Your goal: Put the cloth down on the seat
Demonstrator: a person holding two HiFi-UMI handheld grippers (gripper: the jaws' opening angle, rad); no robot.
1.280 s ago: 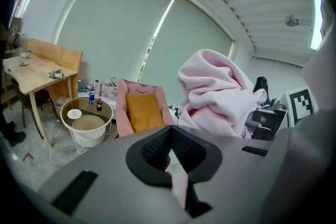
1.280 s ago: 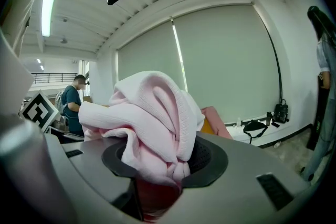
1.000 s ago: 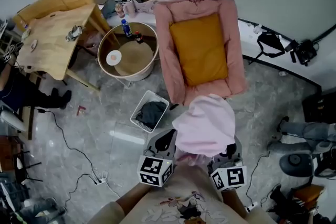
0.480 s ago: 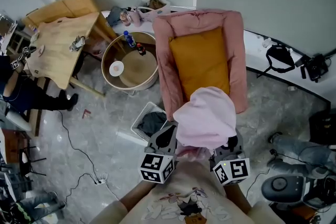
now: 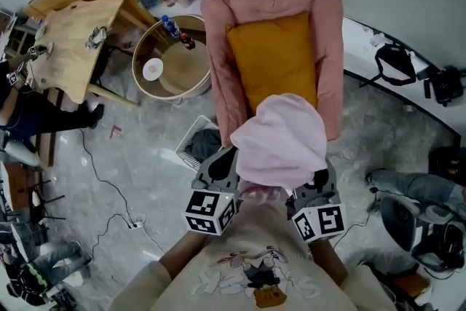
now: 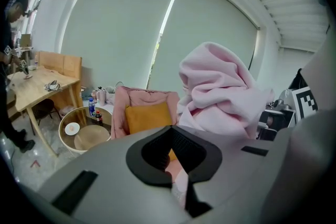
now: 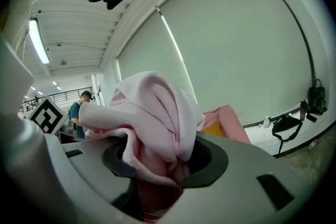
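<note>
Cloth point(image 5: 280, 146) is held over the seat's point(image 5: 331, 47) front edge. My left tongs point(image 5: 227, 162), fully closed, pinch a thin fold; my right tongs point(image 5: 317, 183), half-open, clamp a thick wad.

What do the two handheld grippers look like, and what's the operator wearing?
Both the left gripper and right gripper have grey plastic bodies with a dark rounded cut-out around the jaws. Each carries a white cube with black square markers. The person wears a beige top with a cartoon print.
</note>
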